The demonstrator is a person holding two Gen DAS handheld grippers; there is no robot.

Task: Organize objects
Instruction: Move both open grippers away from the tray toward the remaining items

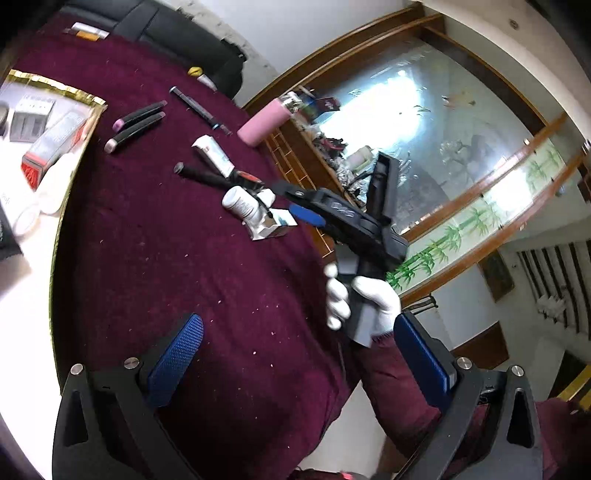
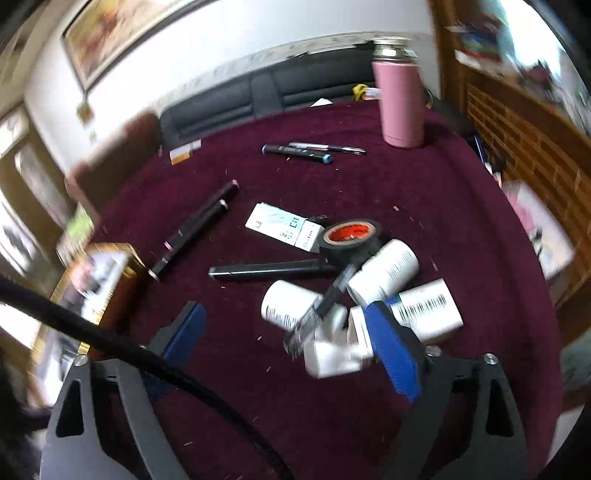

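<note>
The left gripper (image 1: 299, 363) stands wide, its blue pads apart over bare maroon cloth (image 1: 192, 266), nothing between them. The right gripper (image 2: 288, 343) is also spread, nothing pinched; its right-hand pad sits just in front of a heap of white things without pressing on them.

Only the left wrist view shows the right tool from outside — a white-gloved hand (image 1: 364, 299) grips its handle at about 3 o'clock of centre, the black body tilted toward the heap. It alone also shows a gold-edged tray (image 1: 79, 98) at 10 o'clock with a red-and-white box in it, and a glass-fronted cabinet (image 1: 443, 129) with bamboo-painted panels filling 1 to 3 o'clock.

Only the right wrist view shows the heap plainly: two white pill bottles (image 2: 384, 269) lying on their sides, a white carton with a barcode (image 2: 428, 306), a roll of black tape (image 2: 351, 236) with an orange core, a flat white box (image 2: 284, 227) just beside the tape, and a black marker (image 2: 269, 271) lying at 9 o'clock of the tape. A blurred pen leans across the bottles.

Further out, two dark pens (image 2: 199, 225) lie side by side at 10 o'clock, another pair (image 2: 306, 149) at 12, and a pink flask (image 2: 400, 103) stands upright at 1 o'clock — near the cloth's far edge. A dark sofa (image 2: 236, 103) and a framed picture (image 2: 122, 33) back the table.
</note>
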